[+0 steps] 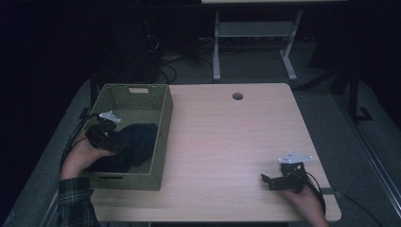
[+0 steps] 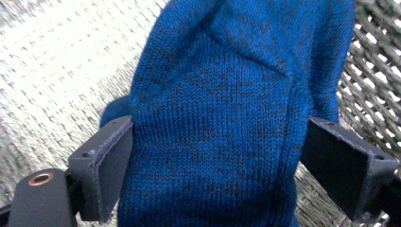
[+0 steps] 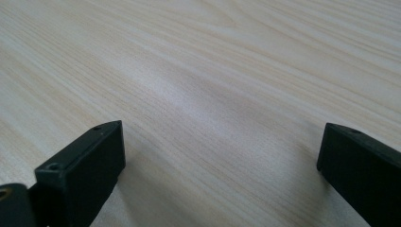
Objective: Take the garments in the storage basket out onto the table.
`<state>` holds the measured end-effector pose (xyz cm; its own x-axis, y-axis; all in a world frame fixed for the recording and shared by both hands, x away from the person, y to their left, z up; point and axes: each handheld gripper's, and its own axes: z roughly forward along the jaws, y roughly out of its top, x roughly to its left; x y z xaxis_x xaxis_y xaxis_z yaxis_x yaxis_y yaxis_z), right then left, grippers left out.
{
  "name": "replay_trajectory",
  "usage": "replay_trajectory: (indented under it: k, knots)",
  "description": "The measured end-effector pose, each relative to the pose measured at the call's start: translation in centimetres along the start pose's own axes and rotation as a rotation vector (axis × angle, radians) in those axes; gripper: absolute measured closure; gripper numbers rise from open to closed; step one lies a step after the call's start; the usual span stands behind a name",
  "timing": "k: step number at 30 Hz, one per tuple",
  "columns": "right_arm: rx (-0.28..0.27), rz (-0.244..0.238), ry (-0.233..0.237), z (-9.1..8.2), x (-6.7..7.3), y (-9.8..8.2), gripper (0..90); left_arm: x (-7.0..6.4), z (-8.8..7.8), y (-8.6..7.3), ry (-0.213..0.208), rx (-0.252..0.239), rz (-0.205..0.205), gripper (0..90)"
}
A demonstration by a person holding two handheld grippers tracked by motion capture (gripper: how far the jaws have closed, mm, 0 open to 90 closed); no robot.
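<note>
One blue sweater (image 1: 130, 144) (bunched) lies in the woven basket (image 1: 161, 137).

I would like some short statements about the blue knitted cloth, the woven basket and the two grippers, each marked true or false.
1. The blue knitted cloth lies inside the woven basket. True.
2. The left gripper is shut tight with nothing between its jaws. False: its jaws stand apart, with the cloth between them.
3. The right gripper is over the bare wooden table, jaws open. True.
4. The basket stands at the right side of the table. False: it stands at the left side.
5. The right gripper holds a corner of the cloth. False: nothing is between its jaws.
</note>
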<state>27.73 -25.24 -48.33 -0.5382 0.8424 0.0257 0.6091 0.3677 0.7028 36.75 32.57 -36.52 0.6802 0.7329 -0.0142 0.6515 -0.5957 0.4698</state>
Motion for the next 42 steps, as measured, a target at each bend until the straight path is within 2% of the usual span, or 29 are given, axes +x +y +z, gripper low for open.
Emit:
replay_trajectory:
  k: [6,9,11,12,14,17,19,23,25,28,31,36,42]
  knots:
    - [0.000,0.001,0.000,0.0,0.0,0.0,1.4,0.1,0.9,0.1,-0.025,0.036,-0.017,15.0]
    - [0.000,0.001,0.000,0.0,0.0,0.0,1.4,0.2,1.0,0.0,-0.047,0.045,-0.033,21.3]
    - [0.000,0.000,0.000,0.0,0.0,0.0,1.4,0.3,1.0,-0.1,-0.077,0.049,-0.058,31.0]
    - [0.000,0.000,0.000,0.0,0.0,0.0,1.4,0.3,1.0,-0.1,-0.087,0.055,-0.053,34.2]
    - [0.000,0.000,0.000,0.0,0.0,0.0,1.4,0.3,1.0,0.0,-0.113,0.060,-0.041,48.4]
    - [0.000,0.001,0.000,0.0,0.0,0.0,1.4,0.3,0.9,0.2,-0.116,0.062,-0.033,59.6]
    - [0.000,0.001,0.000,0.0,0.0,0.0,1.4,0.3,0.8,0.3,-0.111,0.066,-0.018,63.5]
    - [0.000,0.001,0.000,0.0,0.0,0.0,1.5,0.4,0.2,0.8,-0.107,0.061,-0.011,65.1]
    - [-0.001,0.001,0.000,0.0,0.0,0.0,1.5,0.6,0.1,0.9,-0.112,0.057,-0.044,65.6]
    - [0.000,0.001,0.000,0.0,0.0,0.0,1.5,0.6,-0.3,1.2,-0.108,0.070,-0.039,66.1]
    - [-0.001,0.000,0.000,0.0,0.0,0.0,1.5,0.5,-0.8,1.3,-0.107,0.061,-0.034,66.0]
    - [0.000,0.001,-0.001,0.0,0.0,0.0,1.5,0.7,-1.6,1.4,-0.111,0.039,-0.056,66.1]
    - [0.002,0.004,0.000,0.0,0.0,0.0,1.4,0.6,-2.8,1.8,-0.107,0.031,-0.044,67.0]
